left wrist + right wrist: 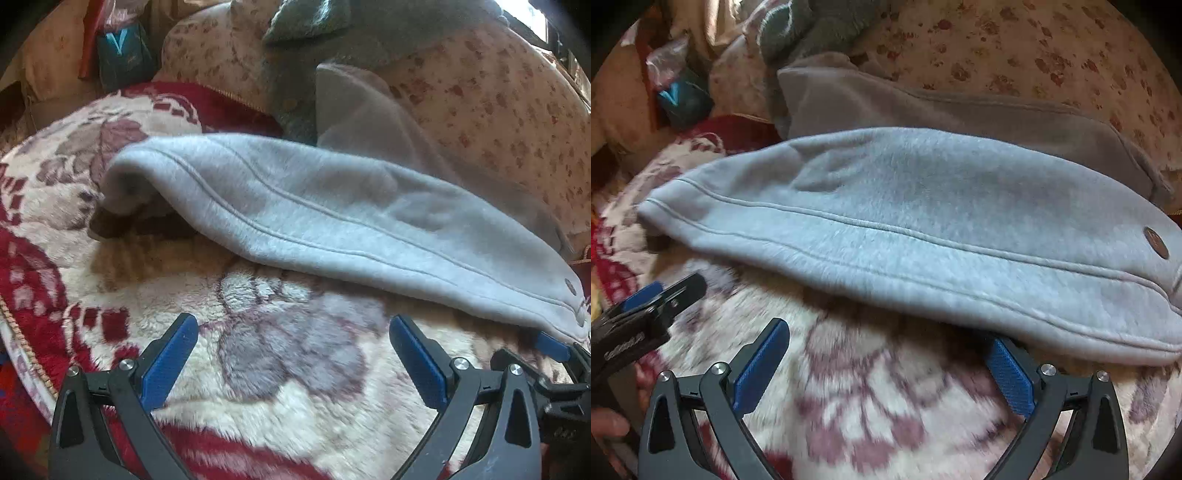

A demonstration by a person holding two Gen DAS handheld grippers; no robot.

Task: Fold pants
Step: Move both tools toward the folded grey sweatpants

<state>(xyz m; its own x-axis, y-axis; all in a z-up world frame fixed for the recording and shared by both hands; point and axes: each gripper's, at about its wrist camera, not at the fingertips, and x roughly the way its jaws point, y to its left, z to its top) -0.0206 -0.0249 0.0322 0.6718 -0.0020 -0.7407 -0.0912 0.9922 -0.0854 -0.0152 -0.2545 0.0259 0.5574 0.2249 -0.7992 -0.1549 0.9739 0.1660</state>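
Pants [905, 229], light grey fleece and folded over, lie across a plush red-and-cream floral blanket [288, 387], with a second grey layer [960, 110] showing behind at 12 o'clock. Left gripper [293, 354] hangs over bare blanket, jaws spread wide, holding nothing. Right gripper [886, 362] is likewise spread and empty, its 3 o'clock finger tucked just under the pants' near edge. A teal packet [123, 55] (contents not visible) sits at 11 o'clock beside spotted cushions [498, 103].
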